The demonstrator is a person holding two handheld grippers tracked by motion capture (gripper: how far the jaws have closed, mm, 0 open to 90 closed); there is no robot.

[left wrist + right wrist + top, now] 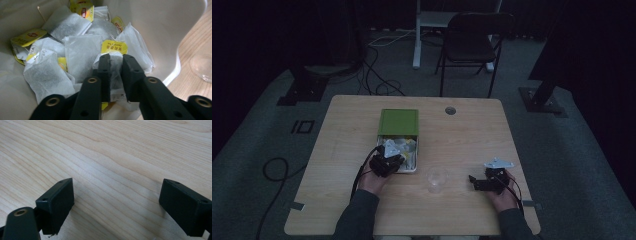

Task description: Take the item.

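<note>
The left gripper (116, 58) is clenched on a white paper tea bag (115, 75) inside the white rectangular tin (160, 30) with its green lid (398, 122) slid back, presumably to lift one bag toward the clear glass cup (437, 180). Yellow tags (114, 46) carry small print, illegible here. The right gripper (116, 202) rests released over the light wooden table (125, 150), well apart.

The tin (412, 167) sits mid-table (462, 140), its lid (398, 122) behind it; tea bags (80, 52) lie heaped in the tin; the left gripper (393, 161) reaches into the tin's near end; the glass (436, 179) stands right of the tin; the right gripper (473, 181) lies right of the glass, well apart from the tin.
</note>
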